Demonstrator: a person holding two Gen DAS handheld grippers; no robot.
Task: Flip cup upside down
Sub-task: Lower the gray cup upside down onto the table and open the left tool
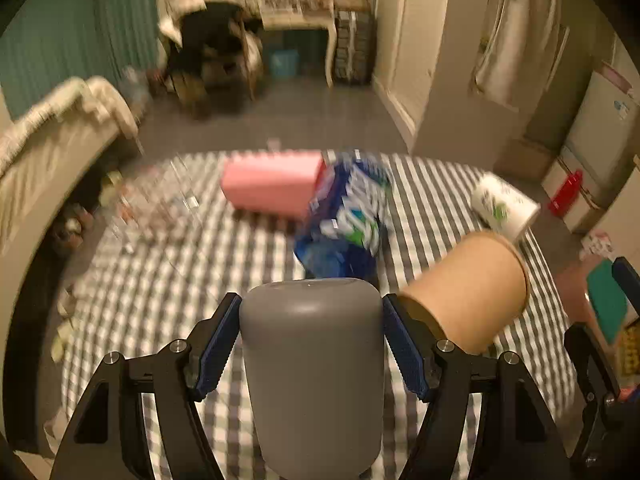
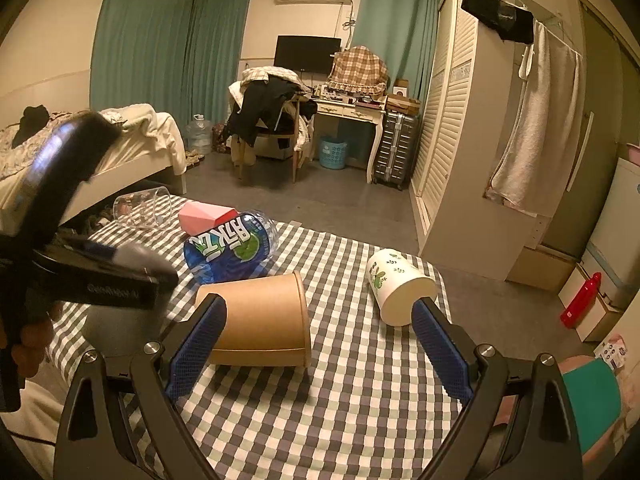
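My left gripper (image 1: 312, 344) has its blue fingers (image 1: 216, 350) closed on the sides of a gray cup (image 1: 312, 368), whose rounded closed end points away from me over the checked table (image 1: 168, 300); this view is smeared with motion, so I cannot tell whether the cup touches the cloth. In the right wrist view the same cup (image 2: 120, 320) shows only as a gray blur under the left gripper (image 2: 116, 288), at the table's left side. My right gripper (image 2: 320, 344) hovers with its fingers (image 2: 440, 352) spread wide and nothing between them. Just ahead of its left finger a brown paper cup (image 2: 260, 316) lies on its side, and a white cup with a green leaf print (image 2: 396, 284) lies tipped over near the right finger, apart from the brown one. Farther back lie a blue water bottle (image 2: 228, 248), a pink box (image 2: 204, 216) touching it, and a clear glass (image 2: 148, 208) on its side near the far left corner.
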